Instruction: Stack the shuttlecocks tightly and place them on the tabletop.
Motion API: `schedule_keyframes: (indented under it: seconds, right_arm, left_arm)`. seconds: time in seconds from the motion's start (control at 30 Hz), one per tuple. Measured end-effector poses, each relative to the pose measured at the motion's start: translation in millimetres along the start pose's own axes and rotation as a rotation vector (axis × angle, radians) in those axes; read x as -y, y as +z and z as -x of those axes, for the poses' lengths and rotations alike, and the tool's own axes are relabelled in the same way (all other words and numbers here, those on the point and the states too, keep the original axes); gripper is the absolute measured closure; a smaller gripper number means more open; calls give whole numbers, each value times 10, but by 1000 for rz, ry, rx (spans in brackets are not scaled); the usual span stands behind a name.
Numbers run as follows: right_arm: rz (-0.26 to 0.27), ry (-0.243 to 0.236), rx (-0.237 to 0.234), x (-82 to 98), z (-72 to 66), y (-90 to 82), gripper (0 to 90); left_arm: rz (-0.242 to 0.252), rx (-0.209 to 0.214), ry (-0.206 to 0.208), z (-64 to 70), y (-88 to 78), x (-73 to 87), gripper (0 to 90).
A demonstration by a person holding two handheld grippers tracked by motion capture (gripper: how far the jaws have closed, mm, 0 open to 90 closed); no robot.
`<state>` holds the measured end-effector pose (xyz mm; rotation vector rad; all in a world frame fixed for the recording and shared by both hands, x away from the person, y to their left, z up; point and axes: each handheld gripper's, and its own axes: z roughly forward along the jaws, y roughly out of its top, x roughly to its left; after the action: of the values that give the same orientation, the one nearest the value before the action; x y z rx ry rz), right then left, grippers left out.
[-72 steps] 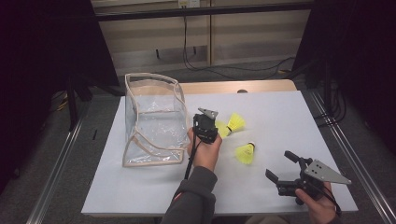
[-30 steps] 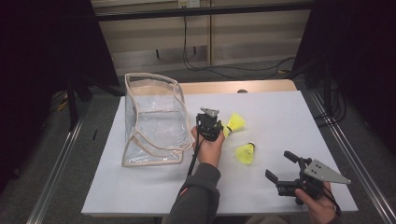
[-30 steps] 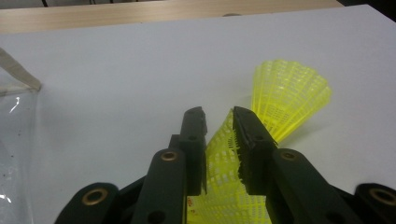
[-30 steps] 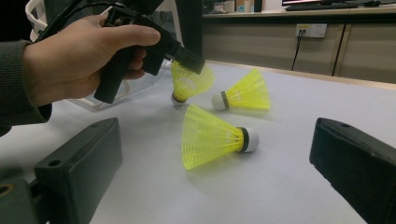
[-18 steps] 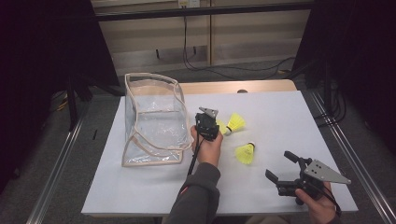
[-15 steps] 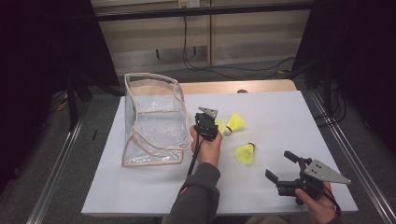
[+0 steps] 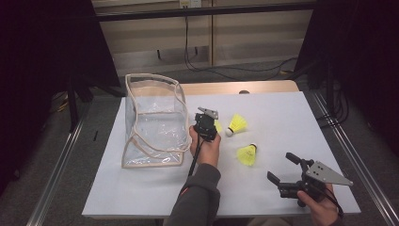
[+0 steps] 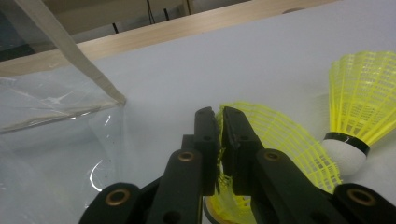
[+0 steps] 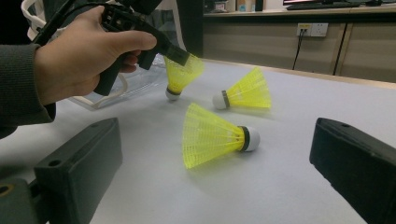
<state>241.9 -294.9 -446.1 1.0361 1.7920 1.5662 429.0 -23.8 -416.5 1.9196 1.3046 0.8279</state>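
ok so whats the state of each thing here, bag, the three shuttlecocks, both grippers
clear bag: upright on the table, mouth open, nothing visible inside
held shuttlecock: cork down, skirt rim pinched in the left gripper
second shuttlecock: lying on its side, free
third shuttlecock: lying on its side, free
left gripper: jaws just closed, shut on the skirt
right gripper: open, holding nothing, resting near the table's front edge

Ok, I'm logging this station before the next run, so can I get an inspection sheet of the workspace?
Surface: white table, wooden strip at far edge.
Job's things: three yellow shuttlecocks; one gripped by its skirt, two lying loose; clear bag upright, open.
Clutter: nothing seen.
Grippers: left gripper shut on the shuttlecock, jaws just closed; right gripper open, apart from everything.
Cables: one trails from the left gripper; others on the floor behind.
Surroundings: dark, wall socket.
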Motion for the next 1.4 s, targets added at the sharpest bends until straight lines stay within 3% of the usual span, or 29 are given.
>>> schedule_keyframes:
  seconds: [0.1,0.27,0.37,0.63,1.4]
  right_arm:
    - [-2,3,2,1,5,-5,19]
    - [-1,0,3,-2,5,-9,19]
    - [0,0,1,-1,4,-5,19]
    - [-1,2,2,0,5,-3,19]
    - [2,-2,5,-6,7,-7,19]
  left_arm:
    - [-6,42,-39,-3,14,0,815]
    - [-17,84,-67,8,36,16,747]
    - [-15,122,-71,19,40,18,706]
    - [-16,168,-75,38,51,20,648]
    - [-4,195,-100,70,38,8,545]
